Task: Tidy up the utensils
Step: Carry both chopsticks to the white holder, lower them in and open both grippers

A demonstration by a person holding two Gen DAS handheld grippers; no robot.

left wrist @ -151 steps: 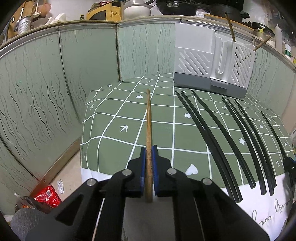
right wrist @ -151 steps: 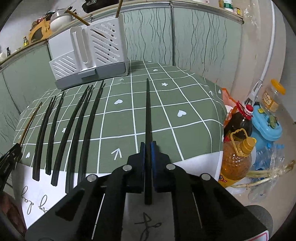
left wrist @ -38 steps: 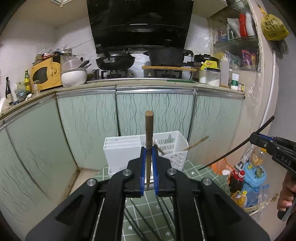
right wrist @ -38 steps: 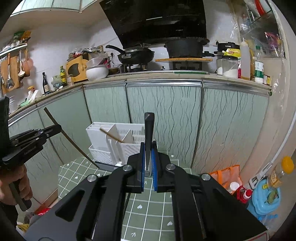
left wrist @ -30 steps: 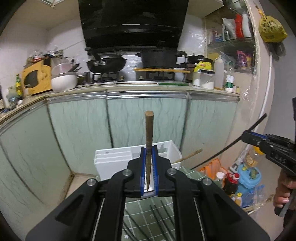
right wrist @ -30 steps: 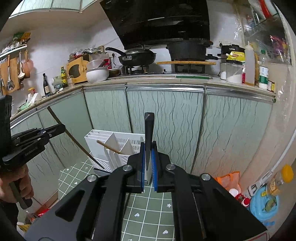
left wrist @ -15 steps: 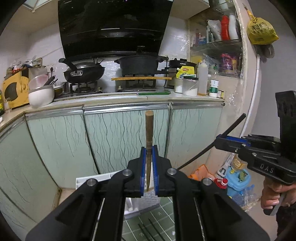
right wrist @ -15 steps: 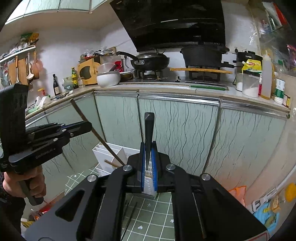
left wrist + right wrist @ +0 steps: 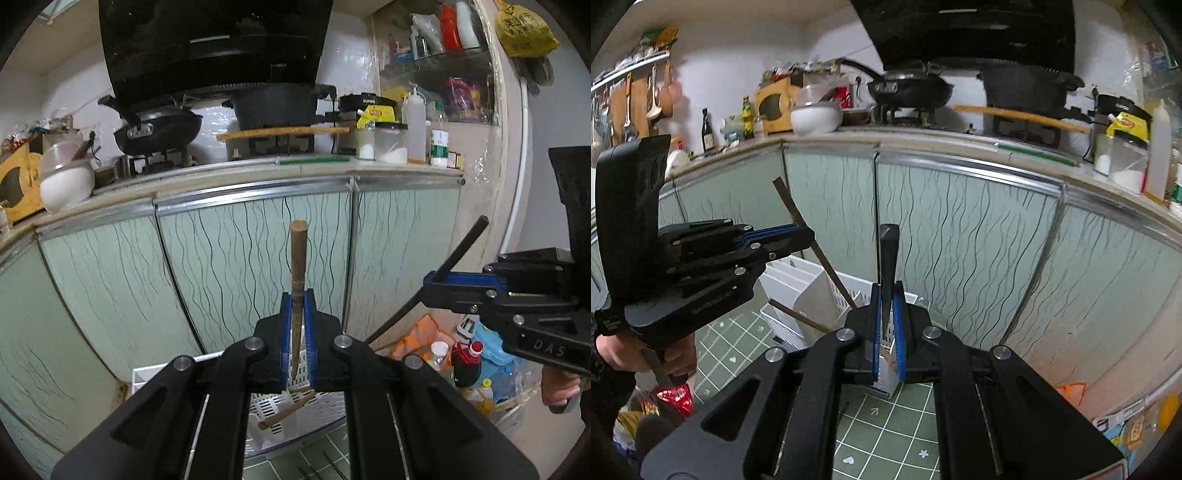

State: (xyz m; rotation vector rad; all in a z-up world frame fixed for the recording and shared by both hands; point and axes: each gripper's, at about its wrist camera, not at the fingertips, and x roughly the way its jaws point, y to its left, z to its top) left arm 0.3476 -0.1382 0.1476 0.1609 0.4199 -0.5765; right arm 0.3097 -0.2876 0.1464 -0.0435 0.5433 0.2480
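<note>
My left gripper [image 9: 297, 306] is shut on a brown wooden chopstick [image 9: 297, 266] that stands upright, its lower end over the white slotted utensil holder [image 9: 273, 406]. My right gripper [image 9: 887, 299] is shut on a black chopstick [image 9: 888, 258], also upright above the holder [image 9: 812, 288]. Each gripper shows in the other's view: the right one [image 9: 436, 282] with its black chopstick [image 9: 458, 245], the left one [image 9: 809, 234] with its brown chopstick [image 9: 812, 243]. Another wooden chopstick [image 9: 288, 410] leans inside the holder.
The holder stands on a green checked tablecloth [image 9: 886, 435] in front of pale green cabinet doors [image 9: 229, 266]. Black chopsticks [image 9: 332, 467] lie on the cloth. Oil bottles and bags [image 9: 469, 365] sit on the floor at right. A stove with pans [image 9: 159, 129] is on the counter.
Both grippers have lifted their chopsticks off the table, tipped them upright and closed in over the holder. The two grippers have come nearer to each other.
</note>
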